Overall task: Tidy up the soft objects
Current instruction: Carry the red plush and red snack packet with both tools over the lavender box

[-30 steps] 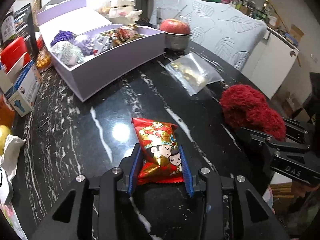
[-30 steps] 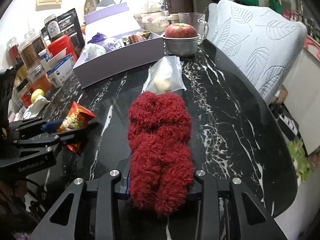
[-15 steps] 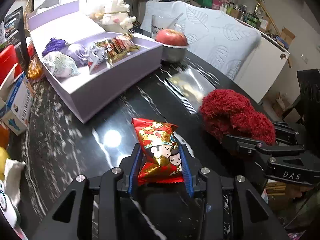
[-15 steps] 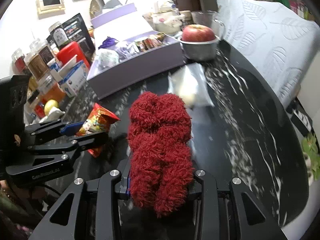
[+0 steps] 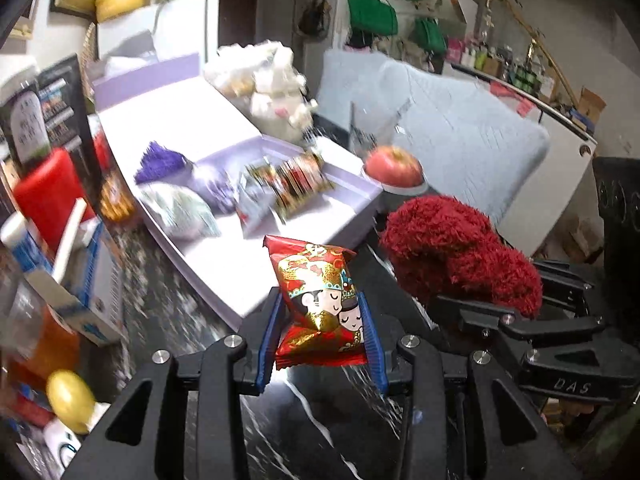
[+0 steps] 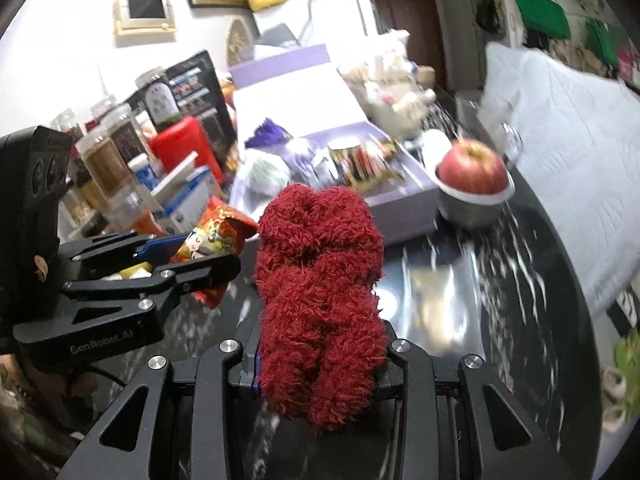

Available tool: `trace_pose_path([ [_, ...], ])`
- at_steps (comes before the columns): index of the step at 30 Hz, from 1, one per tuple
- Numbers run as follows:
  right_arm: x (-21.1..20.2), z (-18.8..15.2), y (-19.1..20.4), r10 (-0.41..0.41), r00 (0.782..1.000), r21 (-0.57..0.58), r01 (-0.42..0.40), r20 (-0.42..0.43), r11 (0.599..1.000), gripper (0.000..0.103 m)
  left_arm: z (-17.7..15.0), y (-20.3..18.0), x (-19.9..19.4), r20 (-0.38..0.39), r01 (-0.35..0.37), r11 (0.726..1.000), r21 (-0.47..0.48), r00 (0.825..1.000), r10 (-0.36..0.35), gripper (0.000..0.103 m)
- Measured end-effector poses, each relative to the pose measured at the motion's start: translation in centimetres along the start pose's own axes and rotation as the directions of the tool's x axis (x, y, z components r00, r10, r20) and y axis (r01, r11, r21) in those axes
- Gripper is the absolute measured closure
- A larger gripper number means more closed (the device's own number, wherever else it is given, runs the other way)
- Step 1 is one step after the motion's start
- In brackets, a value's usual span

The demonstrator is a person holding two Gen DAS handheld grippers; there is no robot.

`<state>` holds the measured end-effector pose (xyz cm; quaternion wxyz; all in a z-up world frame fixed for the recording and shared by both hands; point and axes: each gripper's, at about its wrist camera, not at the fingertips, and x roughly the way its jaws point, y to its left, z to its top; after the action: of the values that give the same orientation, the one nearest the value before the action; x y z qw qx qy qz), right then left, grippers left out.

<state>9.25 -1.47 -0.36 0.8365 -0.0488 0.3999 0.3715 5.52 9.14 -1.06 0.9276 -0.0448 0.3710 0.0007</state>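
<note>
A: Biggest worry first: the lavender box (image 5: 224,264) ahead of both tongs is already crowded at its far end with wrapped bundles (image 5: 176,210) and sweets (image 5: 296,184). Two loads arriving side by side could knock each other or the box wall.

B: And the red fluffy bundle (image 6: 320,296)?

A: The right tongs (image 6: 320,364) pinch only its lower end; most of it stands free above the desk (image 6: 500,300), so it may flop sideways into the apple bowl (image 6: 472,200) to their right.

B: The smallest thing?

A: The left tongs (image 5: 320,340) squeeze the red snack packet (image 5: 320,300) by its lower half. Slick foil, likely to slide out.
</note>
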Motion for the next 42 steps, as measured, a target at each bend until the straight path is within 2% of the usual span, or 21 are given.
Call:
trace_pose_path([
  [13, -0.9, 7.6, 1.7, 0.000, 0.995, -0.165, 0.017, 0.101, 0.986, 0.068, 6.4, 2.9, -2.9, 0.156, -0.088, 0.995, -0.046, 0.983, 0.094, 0.066],
  [18, -0.4, 10.5, 2.1, 0.048, 0.992, -0.211, -0.023, 0.113, 0.977, 0.068, 8.8, 3.9, -2.6, 0.189, -0.130, 0.990, -0.054, 0.972, 0.138, 0.066],
  [33, 3.8, 17.2, 1.0, 0.038, 0.991, -0.249, -0.004, 0.131, 0.968, 0.068, 15.0, 7.9, -0.7, 0.248, -0.217, 0.973, -0.084, 0.941, 0.231, 0.066],
  [42, 7.0, 19.2, -0.5, 0.027, 0.990, -0.231, 0.007, 0.141, 0.973, 0.068, 16.6, 9.5, 2.4, 0.249, -0.255, 0.959, -0.122, 0.928, 0.278, 0.066],
])
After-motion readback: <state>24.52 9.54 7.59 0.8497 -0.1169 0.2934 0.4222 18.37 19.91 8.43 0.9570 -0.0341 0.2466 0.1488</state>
